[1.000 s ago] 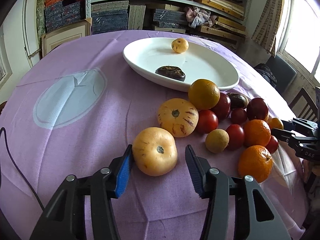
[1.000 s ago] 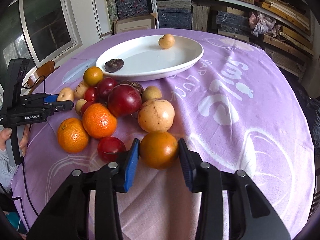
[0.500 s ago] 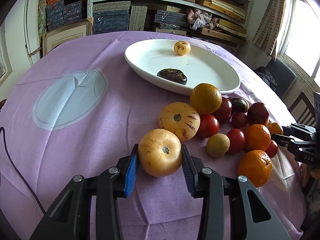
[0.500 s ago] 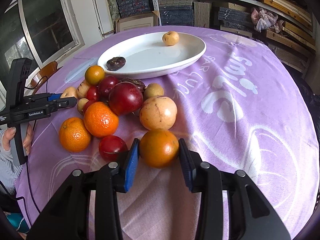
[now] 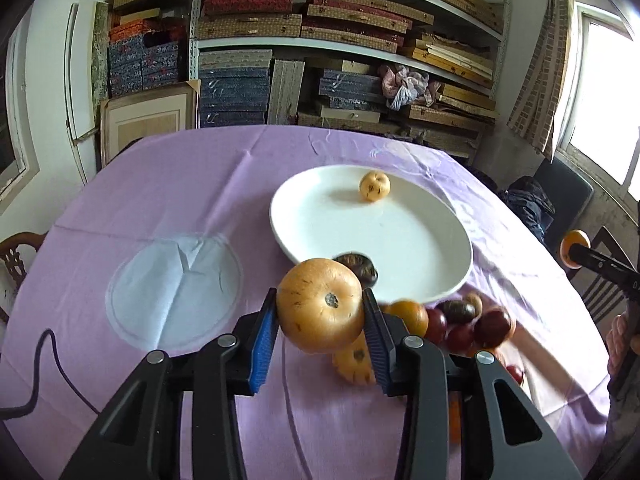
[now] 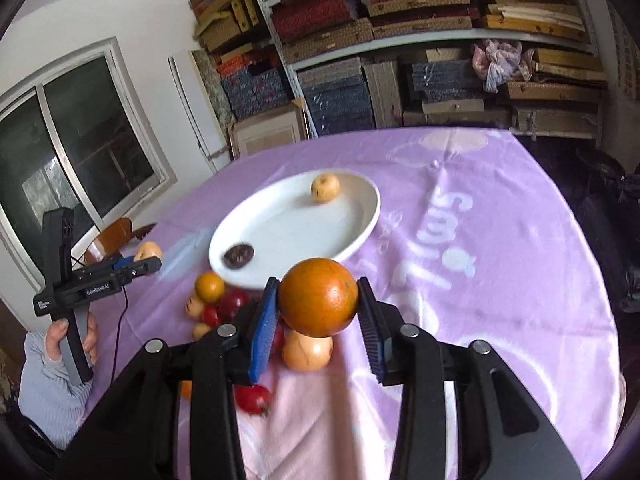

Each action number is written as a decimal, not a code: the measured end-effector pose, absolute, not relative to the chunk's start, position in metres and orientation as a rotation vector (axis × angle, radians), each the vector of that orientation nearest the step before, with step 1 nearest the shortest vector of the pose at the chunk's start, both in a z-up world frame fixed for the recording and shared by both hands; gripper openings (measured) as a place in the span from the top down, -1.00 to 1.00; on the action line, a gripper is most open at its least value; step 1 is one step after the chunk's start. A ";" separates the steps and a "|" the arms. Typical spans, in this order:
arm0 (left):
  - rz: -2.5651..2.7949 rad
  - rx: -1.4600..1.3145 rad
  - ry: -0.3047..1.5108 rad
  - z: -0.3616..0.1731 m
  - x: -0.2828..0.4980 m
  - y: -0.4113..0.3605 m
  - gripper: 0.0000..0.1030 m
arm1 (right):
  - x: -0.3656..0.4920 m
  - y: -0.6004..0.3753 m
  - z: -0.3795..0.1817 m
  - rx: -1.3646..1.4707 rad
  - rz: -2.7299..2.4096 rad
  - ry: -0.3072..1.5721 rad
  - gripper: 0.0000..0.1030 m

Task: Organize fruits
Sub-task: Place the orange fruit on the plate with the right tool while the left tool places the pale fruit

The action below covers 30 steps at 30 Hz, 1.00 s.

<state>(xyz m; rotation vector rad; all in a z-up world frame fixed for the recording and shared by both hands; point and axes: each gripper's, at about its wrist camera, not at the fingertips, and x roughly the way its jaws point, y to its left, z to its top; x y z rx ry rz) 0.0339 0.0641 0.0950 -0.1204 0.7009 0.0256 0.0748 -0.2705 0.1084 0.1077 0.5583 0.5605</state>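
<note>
A purple tablecloth (image 5: 168, 200) fills both views. At centre sits the white oval plate (image 5: 424, 248), holding a small yellow fruit (image 5: 374, 186) and a dark fruit (image 6: 238, 255). Lower centre, the left gripper (image 5: 320, 320) clamps a yellow melon (image 5: 320, 305); the right gripper (image 6: 318, 306) clamps an orange (image 6: 318, 296), both above the fruit pile (image 5: 460, 320).
</note>
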 end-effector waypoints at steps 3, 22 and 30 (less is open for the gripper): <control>0.042 -0.103 0.708 0.106 0.068 0.061 0.20 | 0.104 -0.246 0.129 0.078 0.558 0.546 0.27; 0.034 -0.172 0.808 0.056 0.153 0.076 0.21 | 0.188 -0.164 0.053 -0.022 0.545 0.717 0.25; 0.041 -0.168 0.728 0.084 0.073 0.075 -0.58 | 0.085 -0.211 0.099 -0.038 0.594 0.465 -0.80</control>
